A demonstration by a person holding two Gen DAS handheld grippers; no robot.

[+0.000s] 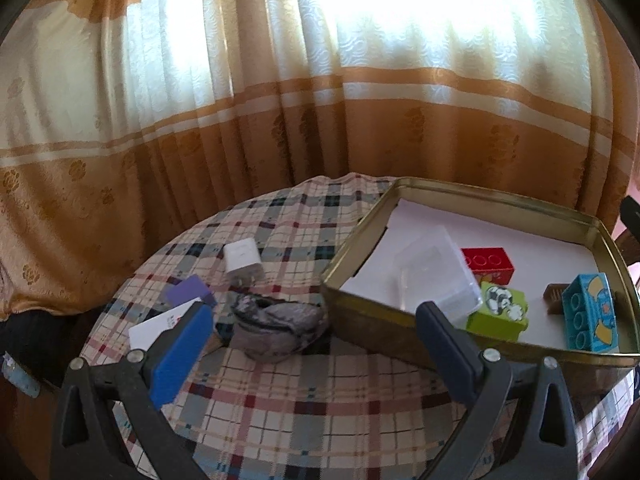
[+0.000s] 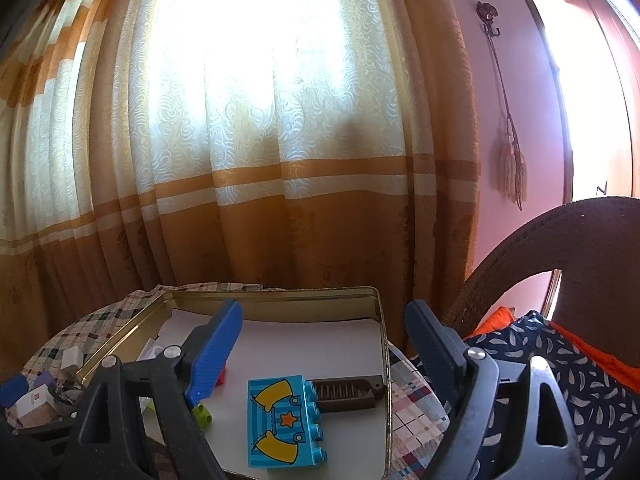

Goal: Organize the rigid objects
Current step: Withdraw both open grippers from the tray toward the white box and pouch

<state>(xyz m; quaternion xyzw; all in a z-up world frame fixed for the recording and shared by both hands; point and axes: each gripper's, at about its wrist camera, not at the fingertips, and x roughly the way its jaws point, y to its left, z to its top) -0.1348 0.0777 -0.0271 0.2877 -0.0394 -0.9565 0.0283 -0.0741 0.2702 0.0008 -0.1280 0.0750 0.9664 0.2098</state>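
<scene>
A gold tin tray holds a clear plastic box, a red brick, a green brick, a blue brick and a brown comb. My left gripper hovers open over the plaid table, left of the tray, with nothing between its fingers. On the cloth beyond it lie a grey pouch, a white charger, a purple block and a white card. My right gripper stands open above the tray; the blue brick and comb lie free below it.
A heavy orange and cream curtain hangs right behind the round table. A wicker chair with dark patterned fabric stands right of the tray. The plaid cloth in front of the left gripper is bare.
</scene>
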